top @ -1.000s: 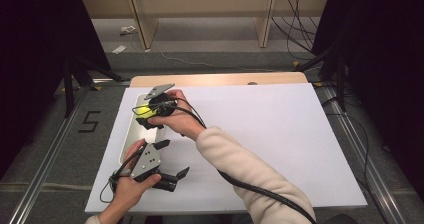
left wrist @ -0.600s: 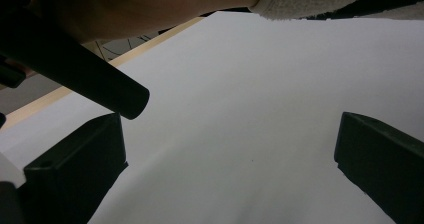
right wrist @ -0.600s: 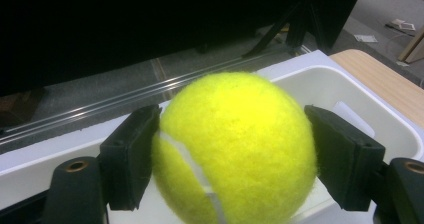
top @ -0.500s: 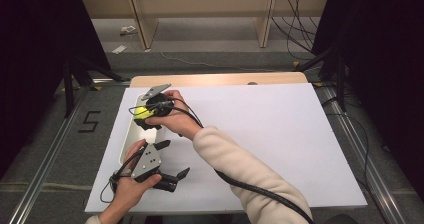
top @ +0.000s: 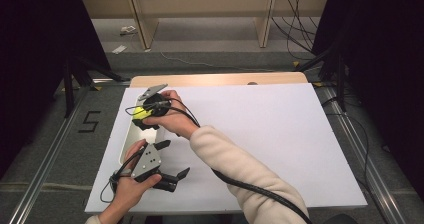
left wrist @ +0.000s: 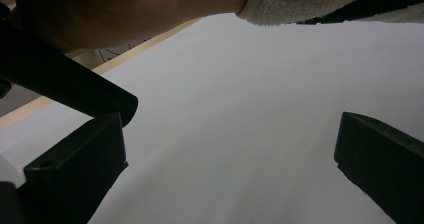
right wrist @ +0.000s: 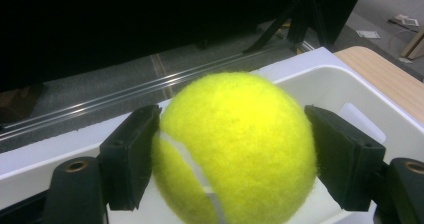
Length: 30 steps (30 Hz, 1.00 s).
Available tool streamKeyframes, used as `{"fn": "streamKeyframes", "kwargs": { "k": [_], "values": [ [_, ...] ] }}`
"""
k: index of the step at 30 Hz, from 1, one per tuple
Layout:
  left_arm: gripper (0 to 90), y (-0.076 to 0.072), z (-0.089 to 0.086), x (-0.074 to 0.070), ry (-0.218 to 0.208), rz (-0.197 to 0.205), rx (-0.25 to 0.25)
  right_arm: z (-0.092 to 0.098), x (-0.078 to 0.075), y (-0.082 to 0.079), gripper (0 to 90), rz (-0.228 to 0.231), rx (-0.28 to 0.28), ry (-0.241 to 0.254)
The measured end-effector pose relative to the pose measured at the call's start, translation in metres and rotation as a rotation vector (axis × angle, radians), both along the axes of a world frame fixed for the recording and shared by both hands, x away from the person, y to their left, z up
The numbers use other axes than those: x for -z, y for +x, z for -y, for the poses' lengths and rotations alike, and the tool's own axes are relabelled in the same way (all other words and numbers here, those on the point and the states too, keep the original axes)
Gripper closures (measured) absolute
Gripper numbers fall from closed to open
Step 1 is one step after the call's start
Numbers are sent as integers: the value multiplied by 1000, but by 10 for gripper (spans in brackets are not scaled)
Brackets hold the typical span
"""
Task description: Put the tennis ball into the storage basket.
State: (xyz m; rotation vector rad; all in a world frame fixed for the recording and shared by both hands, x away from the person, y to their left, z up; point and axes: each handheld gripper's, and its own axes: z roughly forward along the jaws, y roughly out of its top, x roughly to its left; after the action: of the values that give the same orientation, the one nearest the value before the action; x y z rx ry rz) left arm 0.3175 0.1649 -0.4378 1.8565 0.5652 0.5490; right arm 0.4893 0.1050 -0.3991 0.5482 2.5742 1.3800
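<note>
Moved slightly from a second ago: right hand-held gripper [right wrist: 235, 149], pinching the tennis ball [right wrist: 235, 146], now over the white bin [right wrist: 320, 84]. Probably near release. Left hand-held gripper [top: 167, 164] spread, low over the tabletop [top: 260, 134].

fuzzy felt tennis ball [right wrist: 235, 149]; smooth glossy plastic tray [right wrist: 345, 89]; matt black fingers [right wrist: 345, 159].

The tennis ball [right wrist: 235, 149] hangs above the tray [right wrist: 320, 84] (table's left edge).

Tennis ball [right wrist: 235, 149] bottom cut off
</note>
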Motion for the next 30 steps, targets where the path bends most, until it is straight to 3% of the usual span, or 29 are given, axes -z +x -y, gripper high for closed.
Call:
{"fn": "streamKeyframes", "kwargs": {
  "k": [30],
  "values": [
    [0, 0, 1, 0, 4, 0, 2, -7, 11, -2, 254, -18, -12, -32]
  ]
}}
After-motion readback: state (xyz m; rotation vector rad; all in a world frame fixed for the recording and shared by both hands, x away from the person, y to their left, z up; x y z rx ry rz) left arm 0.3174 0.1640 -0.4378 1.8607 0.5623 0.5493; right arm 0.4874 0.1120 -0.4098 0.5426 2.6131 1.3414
